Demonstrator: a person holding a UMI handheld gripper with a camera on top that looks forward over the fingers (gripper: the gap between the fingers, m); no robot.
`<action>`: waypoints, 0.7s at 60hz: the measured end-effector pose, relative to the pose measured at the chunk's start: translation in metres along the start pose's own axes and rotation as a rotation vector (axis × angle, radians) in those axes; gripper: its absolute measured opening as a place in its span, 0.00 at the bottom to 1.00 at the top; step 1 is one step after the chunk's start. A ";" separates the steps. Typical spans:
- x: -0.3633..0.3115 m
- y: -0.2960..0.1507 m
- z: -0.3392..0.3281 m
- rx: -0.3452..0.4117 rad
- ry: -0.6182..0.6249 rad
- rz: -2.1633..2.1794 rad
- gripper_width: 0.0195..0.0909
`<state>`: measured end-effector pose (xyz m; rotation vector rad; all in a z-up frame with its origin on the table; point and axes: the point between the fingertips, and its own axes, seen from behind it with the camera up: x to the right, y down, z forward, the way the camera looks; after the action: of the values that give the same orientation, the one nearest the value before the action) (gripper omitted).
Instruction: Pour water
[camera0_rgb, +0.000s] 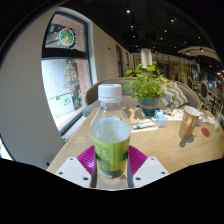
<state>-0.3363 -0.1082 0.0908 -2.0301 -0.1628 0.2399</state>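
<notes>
A capped clear bottle (111, 133), holding greenish liquid to about mid-height, stands between my gripper's (111, 170) fingers, their pink pads (88, 158) hugging its lower body; I cannot tell whether they press it or leave a gap. It looks thin-walled, smooth and fairly heavy, so I judge the low body the best hold. Beyond the bottle on the table (160, 150) stand a plant (148, 85) and a cup (188, 122).

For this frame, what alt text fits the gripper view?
A clear plastic bottle with a white cap, holding greenish liquid, stands between the gripper's pink-padded fingers on a light wooden table. Beyond sit a potted green plant and a wooden cup.
</notes>
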 end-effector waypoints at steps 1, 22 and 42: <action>0.001 -0.006 -0.002 0.008 -0.004 0.012 0.30; 0.080 -0.180 -0.005 0.158 -0.268 0.766 0.30; 0.186 -0.196 0.056 0.128 -0.445 1.625 0.29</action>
<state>-0.1716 0.0689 0.2223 -1.4852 1.2359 1.6135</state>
